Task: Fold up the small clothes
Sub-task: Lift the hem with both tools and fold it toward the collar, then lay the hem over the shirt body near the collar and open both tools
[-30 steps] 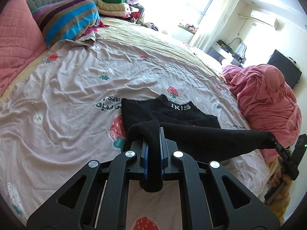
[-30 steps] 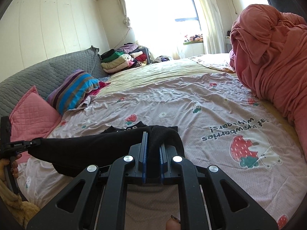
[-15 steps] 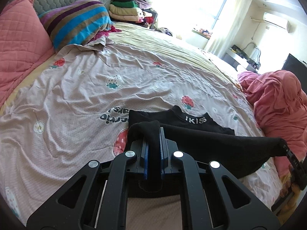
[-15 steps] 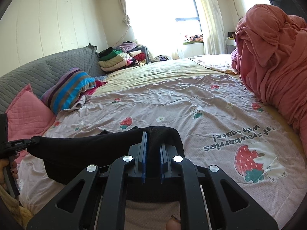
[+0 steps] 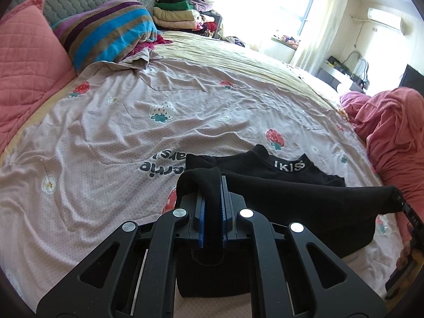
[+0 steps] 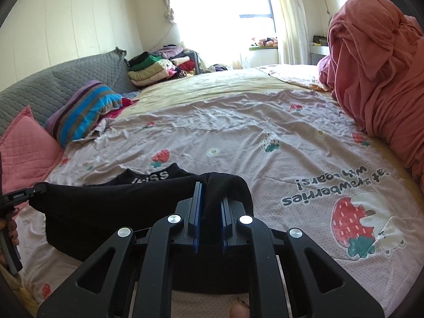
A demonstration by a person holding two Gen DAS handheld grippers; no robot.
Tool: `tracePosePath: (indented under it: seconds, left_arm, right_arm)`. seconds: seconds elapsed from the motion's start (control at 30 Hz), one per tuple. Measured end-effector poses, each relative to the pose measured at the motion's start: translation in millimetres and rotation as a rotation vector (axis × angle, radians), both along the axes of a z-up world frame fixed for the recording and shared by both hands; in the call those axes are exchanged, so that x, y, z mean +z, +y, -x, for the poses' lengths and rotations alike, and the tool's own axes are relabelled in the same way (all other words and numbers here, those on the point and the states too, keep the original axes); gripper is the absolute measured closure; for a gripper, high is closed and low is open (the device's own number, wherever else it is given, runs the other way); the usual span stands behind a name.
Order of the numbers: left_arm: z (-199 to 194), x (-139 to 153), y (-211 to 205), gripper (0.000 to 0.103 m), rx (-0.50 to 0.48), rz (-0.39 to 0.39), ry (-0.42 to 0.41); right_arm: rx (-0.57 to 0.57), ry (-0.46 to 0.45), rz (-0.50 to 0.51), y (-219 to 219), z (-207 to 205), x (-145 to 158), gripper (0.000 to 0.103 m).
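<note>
A small black garment [image 5: 291, 190] with white lettering on its collar lies on the strawberry-print bedsheet [image 5: 132, 143]. Its near edge is lifted and stretched between both grippers. My left gripper [image 5: 211, 198] is shut on the garment's left corner, black cloth bulging over its blue pads. My right gripper [image 6: 210, 204] is shut on the other corner of the garment [image 6: 111, 206]. In the left wrist view the right gripper [image 5: 405, 209] shows at the far right edge; in the right wrist view the left gripper [image 6: 16, 196] shows at the far left, held by a hand [image 6: 8, 228].
A pink quilted pillow [image 5: 23, 61] and a striped cushion [image 5: 106, 34] lie at the left by the grey headboard. Folded clothes [image 5: 177, 13] are stacked at the bed's far end. A heap of pink bedding [image 6: 379, 66] rises on the right.
Both grippers have carried the stretched edge forward and lower over the rest of the garment, towards its collar. Both grips stay the same.
</note>
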State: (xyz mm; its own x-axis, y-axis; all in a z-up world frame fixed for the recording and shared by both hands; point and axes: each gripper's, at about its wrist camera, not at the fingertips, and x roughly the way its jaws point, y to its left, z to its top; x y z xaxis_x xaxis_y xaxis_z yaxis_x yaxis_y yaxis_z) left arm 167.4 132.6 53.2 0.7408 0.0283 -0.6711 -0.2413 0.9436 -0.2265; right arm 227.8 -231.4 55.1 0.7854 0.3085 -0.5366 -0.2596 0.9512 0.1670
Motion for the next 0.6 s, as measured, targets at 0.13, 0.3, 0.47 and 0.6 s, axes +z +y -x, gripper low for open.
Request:
tracePosePath:
  seconds: [0.13,0.3,0.47,0.6]
  left_arm:
    - [-9.7,-11.3,-1.1,0.100,-0.003,-0.026,0.018]
    - [-17.0,-24.0,-5.5,0.097,-0.019,-0.077,0.043]
    - [-15.7,-25.3,-7.3,0.089,-0.025,-0.094,0.054]
    - [-12.9,-22.5,-10.2,0.075,-0.042,-0.092,0.050]
  right_arm:
    - [-0.019,0.039,0.006,3.0,-16.3,-17.2,0.093]
    - [-0.047,0.086,0.011,7.1,-29.1,-37.8,0.092]
    - [-0.066,0.100,0.012,9.1,-29.3,-44.4,0.082]
    - [-0.098,0.107,0.007,3.4,-26.6,-42.7,0.057]
